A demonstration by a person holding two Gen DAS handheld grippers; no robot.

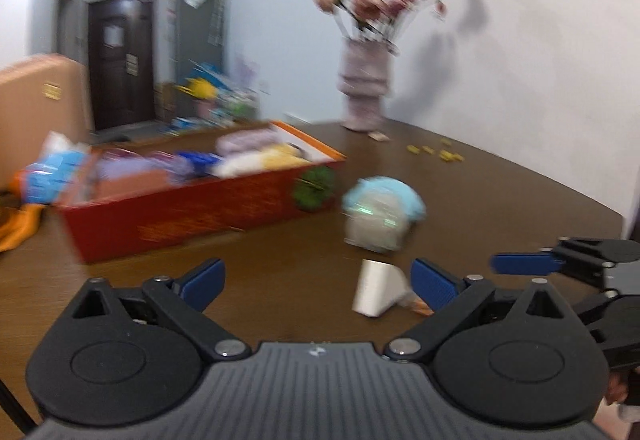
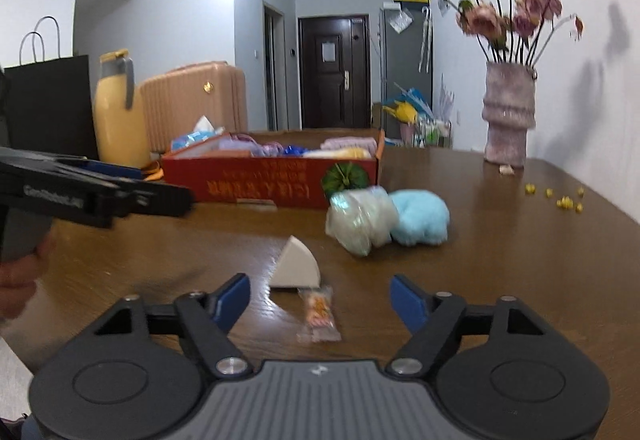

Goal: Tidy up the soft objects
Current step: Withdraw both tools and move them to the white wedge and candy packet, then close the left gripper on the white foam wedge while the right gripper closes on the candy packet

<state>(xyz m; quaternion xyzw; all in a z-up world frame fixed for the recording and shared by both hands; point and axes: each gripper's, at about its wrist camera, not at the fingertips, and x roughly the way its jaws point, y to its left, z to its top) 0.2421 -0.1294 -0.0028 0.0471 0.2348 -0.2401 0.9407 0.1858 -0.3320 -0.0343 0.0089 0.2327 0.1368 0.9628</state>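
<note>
A red cardboard box (image 1: 180, 216) (image 2: 256, 184) on the brown table holds several soft items in purple, blue, white and yellow. In front of its right end lie a pale bagged bundle (image 1: 374, 226) (image 2: 360, 220) and a light blue soft bundle (image 1: 404, 192) (image 2: 420, 216), touching each other. My left gripper (image 1: 316, 284) is open and empty, above the table short of them. My right gripper (image 2: 320, 304) is open and empty; a small snack packet (image 2: 319, 314) lies between its fingers. The right gripper also shows in the left wrist view (image 1: 532, 264), and the left one in the right wrist view (image 2: 120, 196).
A white wedge-shaped block (image 1: 376, 288) (image 2: 296, 266) lies near both grippers. A green pumpkin-like ball (image 1: 314, 186) (image 2: 346, 178) sits against the box. A vase of pink flowers (image 1: 364, 88) (image 2: 508, 116) stands at the back by the wall, with small yellow bits (image 2: 560, 198) nearby.
</note>
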